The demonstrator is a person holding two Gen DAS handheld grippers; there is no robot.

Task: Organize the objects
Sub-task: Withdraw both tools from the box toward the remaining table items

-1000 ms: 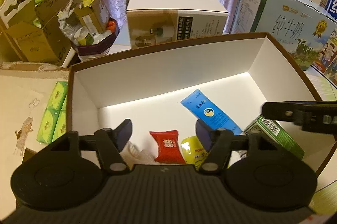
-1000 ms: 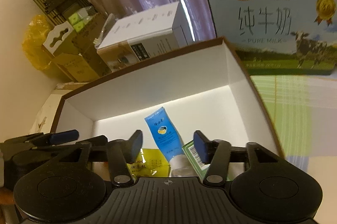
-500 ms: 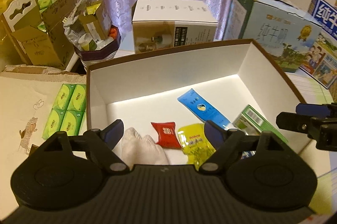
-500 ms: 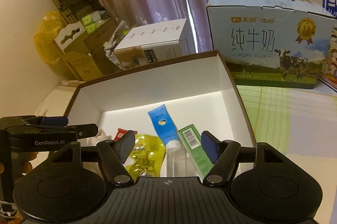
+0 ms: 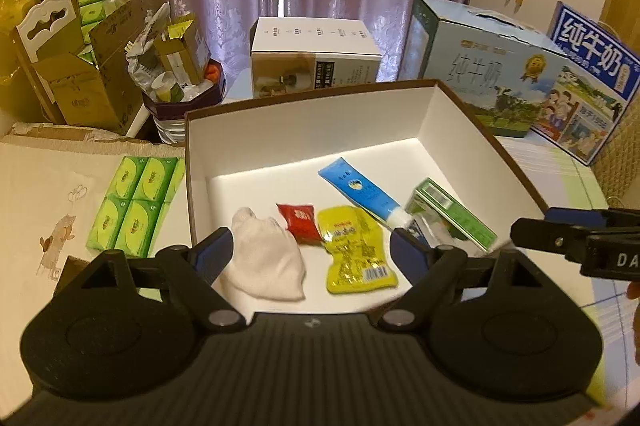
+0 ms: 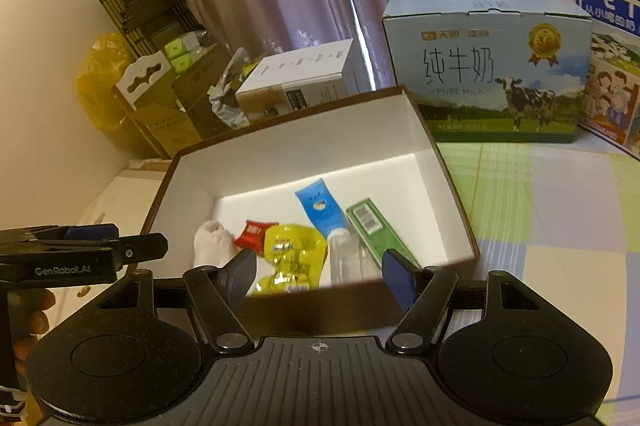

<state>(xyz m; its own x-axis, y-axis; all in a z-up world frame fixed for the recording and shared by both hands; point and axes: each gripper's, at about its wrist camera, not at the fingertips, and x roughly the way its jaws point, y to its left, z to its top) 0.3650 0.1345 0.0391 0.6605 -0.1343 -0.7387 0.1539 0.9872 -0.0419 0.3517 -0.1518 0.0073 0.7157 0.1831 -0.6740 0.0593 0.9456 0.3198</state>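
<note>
I'm holding both the left gripper [image 5: 310, 252] and right gripper [image 6: 318, 276] wide apart and empty at the near rim of the open box [image 5: 304, 129], where the sock [image 5: 266, 260], yellow packet [image 5: 354, 254] and tube [image 5: 360, 191] are lying; dipping in risks my fingers clipping that rim

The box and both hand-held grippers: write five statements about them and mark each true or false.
1. The blue tube lies inside the box. True.
2. The left hand-held gripper is shut on the white sock. False: its jaws stand open and empty.
3. The red packet lies between the sock and the yellow packet. True.
4. The green tissue packs are in the box. False: they lie outside, to its left.
5. The right hand-held gripper is open. True.
</note>
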